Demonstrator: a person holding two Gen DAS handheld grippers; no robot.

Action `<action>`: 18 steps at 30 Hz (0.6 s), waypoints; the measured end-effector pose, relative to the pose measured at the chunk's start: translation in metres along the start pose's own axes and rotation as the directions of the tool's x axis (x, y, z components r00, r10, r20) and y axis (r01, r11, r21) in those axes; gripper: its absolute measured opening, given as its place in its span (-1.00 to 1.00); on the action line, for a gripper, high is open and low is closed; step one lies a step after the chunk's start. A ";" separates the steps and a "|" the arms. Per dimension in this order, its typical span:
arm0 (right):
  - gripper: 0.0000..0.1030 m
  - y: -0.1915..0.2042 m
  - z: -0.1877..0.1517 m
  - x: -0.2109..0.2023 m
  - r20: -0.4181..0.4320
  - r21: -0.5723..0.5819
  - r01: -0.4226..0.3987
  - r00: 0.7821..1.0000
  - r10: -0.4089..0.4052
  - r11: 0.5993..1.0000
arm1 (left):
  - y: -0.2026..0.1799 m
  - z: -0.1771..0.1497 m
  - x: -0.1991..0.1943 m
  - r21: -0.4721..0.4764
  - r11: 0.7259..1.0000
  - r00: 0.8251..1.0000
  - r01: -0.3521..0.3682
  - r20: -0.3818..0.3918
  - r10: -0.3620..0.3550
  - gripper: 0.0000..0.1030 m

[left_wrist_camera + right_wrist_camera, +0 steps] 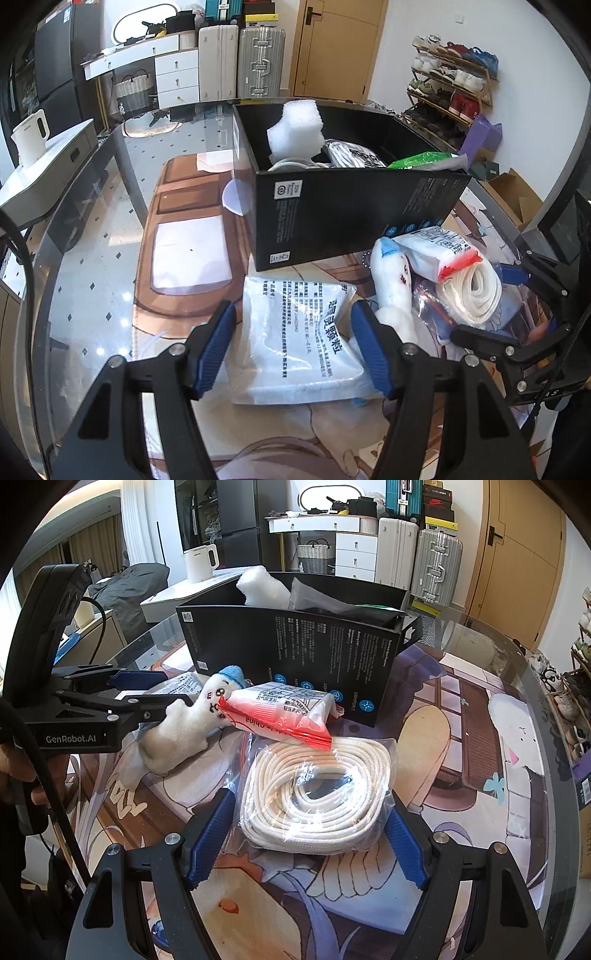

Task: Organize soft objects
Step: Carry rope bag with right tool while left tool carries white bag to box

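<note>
I have both tools lined up on separate pieces, so each hand can feed the open black cardboard box (351, 206) without crossing the other. My left gripper (291, 343) has its jaws spread wide on either side of the flat white plastic pouch printed with black text (299, 332), which lies on the glass-topped surface (92, 280) just in front of the box. The blue pads are apart from the pouch edges, so nothing is gripped yet.

My right gripper (314, 842) is likewise wide open around the coil of cream woven rope sealed in a clear bag (314, 797). I judge the wide setting is there because the bundle is broad and the film is slippery.

The small white plush toy with a blue cap (192, 720) and the white packet with a red sealed end (288, 712) lean together between the rope and the box, waiting their turn.

The box already holds a lump of white foam (295, 129) and a green packet (424, 160), so I'd say the sorting is partway done.
</note>
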State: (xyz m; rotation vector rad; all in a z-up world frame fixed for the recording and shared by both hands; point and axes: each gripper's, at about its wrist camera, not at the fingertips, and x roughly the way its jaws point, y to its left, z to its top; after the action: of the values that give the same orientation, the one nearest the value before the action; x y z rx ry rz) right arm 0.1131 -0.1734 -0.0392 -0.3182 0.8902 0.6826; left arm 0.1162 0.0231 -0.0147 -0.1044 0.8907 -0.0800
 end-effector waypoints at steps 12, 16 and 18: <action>0.46 0.003 0.000 -0.003 0.002 -0.017 -0.012 1.000 0.013 1.000 | 0.000 -0.006 -0.009 0.029 0.999 0.999 -0.018 0.031 0.017 -0.26; 0.27 0.006 0.000 -0.005 -0.002 -0.040 -0.035 0.999 0.035 0.999 | 0.001 -0.008 -0.017 0.020 1.000 0.999 -0.007 0.053 0.006 -0.27; 0.18 0.007 0.000 -0.007 -0.004 -0.052 -0.049 0.999 0.049 0.997 | 0.001 -0.008 -0.022 0.015 1.000 0.998 -0.003 0.063 0.002 -0.27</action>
State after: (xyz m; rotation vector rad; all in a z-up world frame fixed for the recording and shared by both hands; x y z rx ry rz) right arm 0.1055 -0.1707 -0.0338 -0.3447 0.8862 0.7515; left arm 0.0966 0.0261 -0.0030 -0.0906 0.8272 -0.0805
